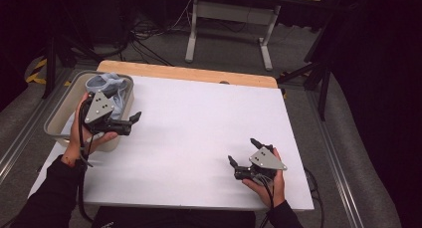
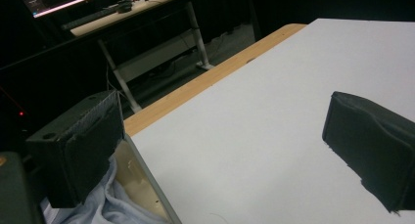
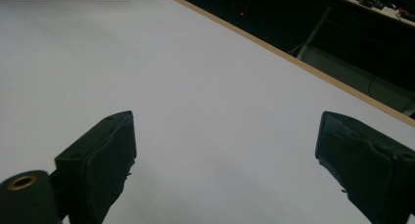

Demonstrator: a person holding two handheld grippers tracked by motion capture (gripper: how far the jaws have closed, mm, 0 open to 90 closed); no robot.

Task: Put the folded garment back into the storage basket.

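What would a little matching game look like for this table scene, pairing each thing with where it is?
Things:
1. left tongs
2. right tongs
3. pale blue cloth
4. grey bin

Places:
A. bunched inside the bin
B. open, over the white table's near right part
C. at the table's left edge
D. open, by the bin's rim, pointing toward the table's middle

Pairs: 1-D, 2-B, 3-A, 4-C
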